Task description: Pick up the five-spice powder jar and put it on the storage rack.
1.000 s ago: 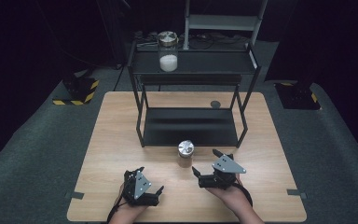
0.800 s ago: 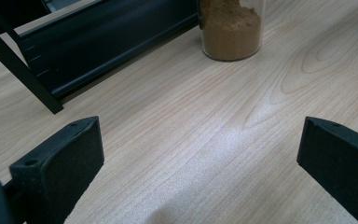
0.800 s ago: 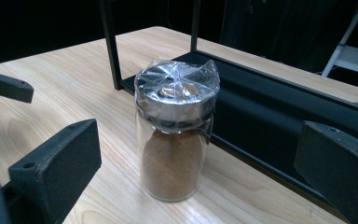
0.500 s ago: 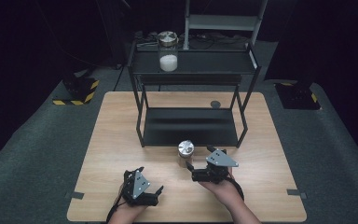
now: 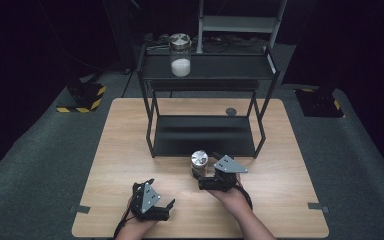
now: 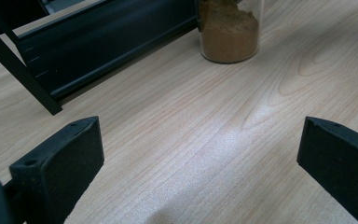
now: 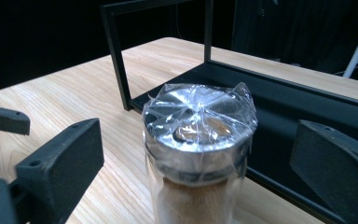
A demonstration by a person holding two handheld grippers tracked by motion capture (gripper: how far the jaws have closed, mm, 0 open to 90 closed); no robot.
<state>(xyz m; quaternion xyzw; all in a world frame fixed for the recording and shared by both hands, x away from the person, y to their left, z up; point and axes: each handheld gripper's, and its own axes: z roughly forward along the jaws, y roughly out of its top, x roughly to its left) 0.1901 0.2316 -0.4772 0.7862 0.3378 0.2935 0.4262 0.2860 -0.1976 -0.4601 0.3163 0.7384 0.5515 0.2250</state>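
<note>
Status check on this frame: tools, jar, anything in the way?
Right tool open, jaws just closing a little, either side of brown-powder jar, not gripping. Left tool open, idle. Jar upright beside rack; nothing in the way.

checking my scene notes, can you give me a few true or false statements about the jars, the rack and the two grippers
1. The jar of brown powder stands on the table in front of the black rack. True.
2. The right gripper is clamped on that jar. False: the jar sits between its jaws, but both pads stand clear of it.
3. The jar of white powder stands on the rack's top shelf. True.
4. The left gripper holds a jar. False: its jaws are open over bare table.
5. The brown jar's lid is off. False: a metal lid under clear film covers it.
</note>
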